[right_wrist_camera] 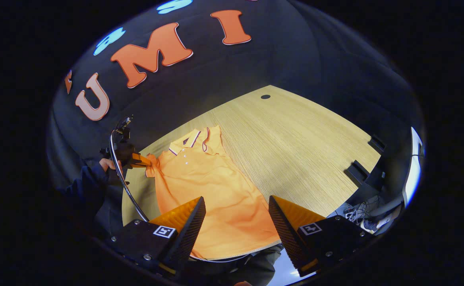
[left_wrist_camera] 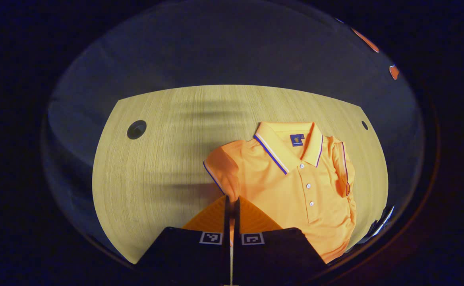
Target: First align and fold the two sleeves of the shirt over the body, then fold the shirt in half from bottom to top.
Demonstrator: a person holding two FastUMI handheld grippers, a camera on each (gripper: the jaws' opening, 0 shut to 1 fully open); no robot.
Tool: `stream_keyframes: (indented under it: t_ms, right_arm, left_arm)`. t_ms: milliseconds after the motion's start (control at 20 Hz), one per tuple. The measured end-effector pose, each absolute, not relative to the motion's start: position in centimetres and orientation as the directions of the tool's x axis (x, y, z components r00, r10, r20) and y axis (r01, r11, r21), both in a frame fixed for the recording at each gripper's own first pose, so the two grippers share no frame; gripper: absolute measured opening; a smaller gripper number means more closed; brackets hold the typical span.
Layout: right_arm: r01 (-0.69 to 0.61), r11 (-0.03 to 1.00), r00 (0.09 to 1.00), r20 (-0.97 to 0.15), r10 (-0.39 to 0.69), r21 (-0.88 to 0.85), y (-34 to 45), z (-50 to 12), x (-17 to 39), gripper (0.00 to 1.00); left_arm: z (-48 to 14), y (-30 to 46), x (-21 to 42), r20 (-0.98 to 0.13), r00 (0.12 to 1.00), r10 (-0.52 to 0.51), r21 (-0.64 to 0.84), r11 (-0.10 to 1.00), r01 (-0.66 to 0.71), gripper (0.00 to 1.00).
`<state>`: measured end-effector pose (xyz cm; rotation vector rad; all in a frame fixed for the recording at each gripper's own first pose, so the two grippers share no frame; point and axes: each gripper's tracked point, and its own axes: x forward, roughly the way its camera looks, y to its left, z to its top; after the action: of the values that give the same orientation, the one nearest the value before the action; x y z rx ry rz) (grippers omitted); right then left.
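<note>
orange polo shirt (left_wrist_camera: 295,186) face up on wooden table (left_wrist_camera: 156,159). one sleeve (left_wrist_camera: 344,169) already folded over body, other sleeve (left_wrist_camera: 221,167) pinched in closed left gripper (left_wrist_camera: 231,202), mid-fold. right gripper (right_wrist_camera: 236,222) wide open, empty, above hem. bottom-to-top fold left.

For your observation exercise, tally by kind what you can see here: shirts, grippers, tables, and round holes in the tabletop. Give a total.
Shirts: 1, the orange polo shirt
Grippers: 2, the left gripper and the right gripper
Tables: 1, the wooden table
Round holes in the tabletop: 2, one hole and another hole
Total: 6
</note>
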<state>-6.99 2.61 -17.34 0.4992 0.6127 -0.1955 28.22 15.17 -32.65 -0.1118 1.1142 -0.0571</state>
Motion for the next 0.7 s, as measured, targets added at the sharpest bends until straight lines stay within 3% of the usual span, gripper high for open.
stream_keyframes:
  t_ms: [400,550,650,700]
  right_arm:
    - [0.371,0.828,0.795,-0.605,-0.048,0.421,2.7,-18.3,-8.3,0.97]
    - [0.377,0.825,0.787,-0.615,-0.046,0.421,2.8,-18.8,-8.4,0.98]
    - [0.379,0.825,0.781,-0.624,-0.042,0.419,3.0,-18.8,-8.4,0.98]
    - [0.372,0.828,0.780,-0.625,-0.034,0.419,3.3,-18.9,-8.4,0.98]
  left_arm:
    - [-33.5,8.6,29.5,-0.892,0.399,-0.213,-0.186,0.977,0.105,0.06]
    - [-33.7,5.0,28.7,-0.875,0.353,-0.331,-0.307,0.944,0.124,0.21]
    - [-33.0,3.1,28.4,-0.841,0.352,-0.412,-0.392,0.911,0.129,0.22]
    - [-32.9,2.9,28.4,-0.835,0.355,-0.420,-0.403,0.907,0.126,0.31]
